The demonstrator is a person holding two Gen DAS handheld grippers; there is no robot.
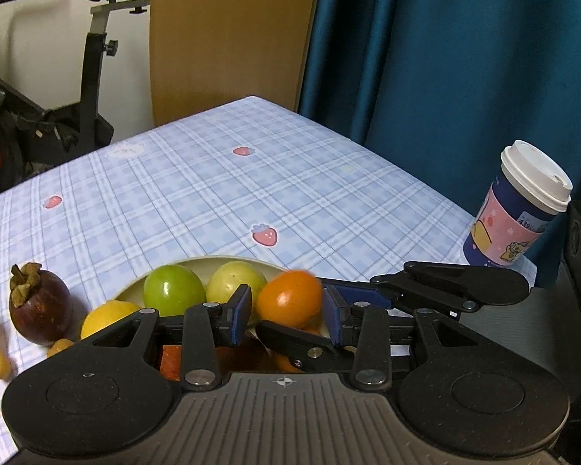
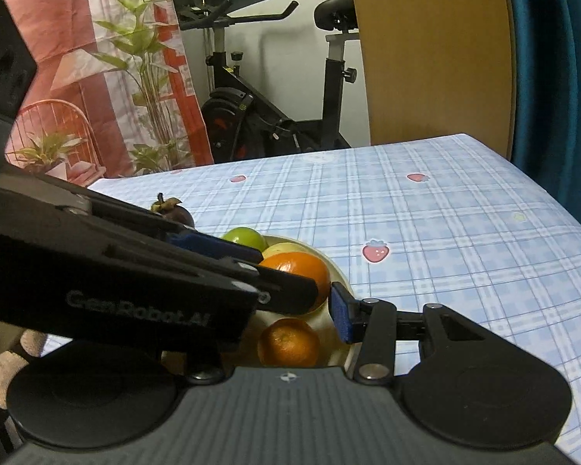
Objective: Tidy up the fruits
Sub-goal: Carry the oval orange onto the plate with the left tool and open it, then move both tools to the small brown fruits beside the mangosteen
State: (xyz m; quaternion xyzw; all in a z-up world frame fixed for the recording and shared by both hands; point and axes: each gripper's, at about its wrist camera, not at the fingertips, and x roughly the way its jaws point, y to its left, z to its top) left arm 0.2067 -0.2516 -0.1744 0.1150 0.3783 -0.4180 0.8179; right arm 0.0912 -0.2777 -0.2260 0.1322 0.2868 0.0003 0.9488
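Left gripper (image 1: 286, 310) jaws pinch an orange (image 1: 290, 298) over the bowl (image 1: 197, 261) near the tabletop's near edge. Right gripper (image 2: 290, 310) jaws: cannot tell. Orange looks light, firm, smooth; grip its middle.

"GenRobot.AI" on left hand-held gripper (image 2: 290, 294); "439" on cup (image 1: 517, 209) label

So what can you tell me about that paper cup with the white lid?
The paper cup stands upright near the table's right edge, before a blue curtain. Its white plastic lid is on, with a sip slot. The body is dark blue, wrapped in a pink cartoon sleeve with a small printed label. Only the table touches it.
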